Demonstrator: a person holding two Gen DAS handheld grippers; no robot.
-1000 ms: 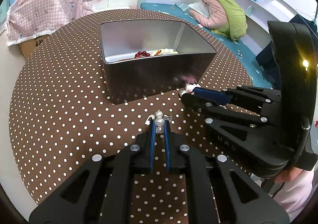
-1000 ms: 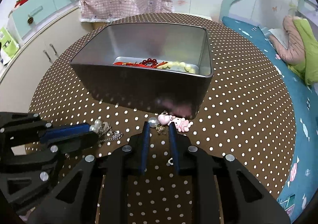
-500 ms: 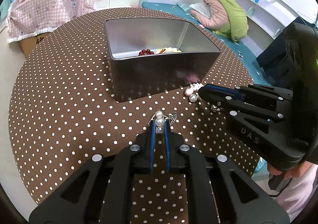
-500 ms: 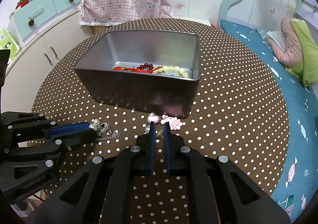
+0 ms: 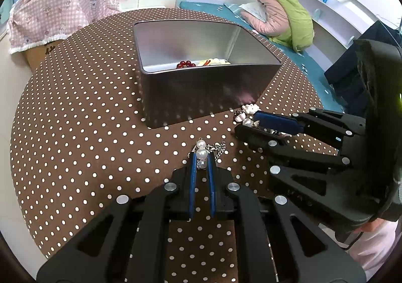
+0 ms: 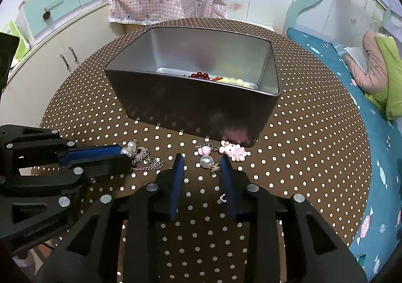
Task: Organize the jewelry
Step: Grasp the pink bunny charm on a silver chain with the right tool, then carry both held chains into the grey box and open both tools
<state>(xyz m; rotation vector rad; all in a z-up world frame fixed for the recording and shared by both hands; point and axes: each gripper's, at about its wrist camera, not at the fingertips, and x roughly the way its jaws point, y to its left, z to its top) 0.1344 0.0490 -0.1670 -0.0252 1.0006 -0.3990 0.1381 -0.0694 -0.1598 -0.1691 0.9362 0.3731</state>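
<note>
— How are the two pairs of fingers set?

— The left gripper (image 5: 201, 157) has its blue-padded fingers drawn narrow, pinching a white pearl piece on a silver chain (image 5: 201, 153); the pearls poke out past the tips and the chain (image 6: 148, 166) trails on the brown round table with white polka dots (image 5: 83, 117). The right gripper (image 6: 202, 161) is spread wide and grips nothing. A clear round bead on a small charm chain (image 6: 206, 161) lies between its tips, with a pink cartoon-figure charm (image 6: 232, 150) just beyond.

— Where do they sit?

— Both pieces lie on the table, just in front of the near wall of the grey rectangular metal tin (image 6: 191, 104).

— Anything in the tin?

— Dark red beads (image 5: 186, 64) and pale yellow beads (image 6: 235, 80) on its floor.
</note>
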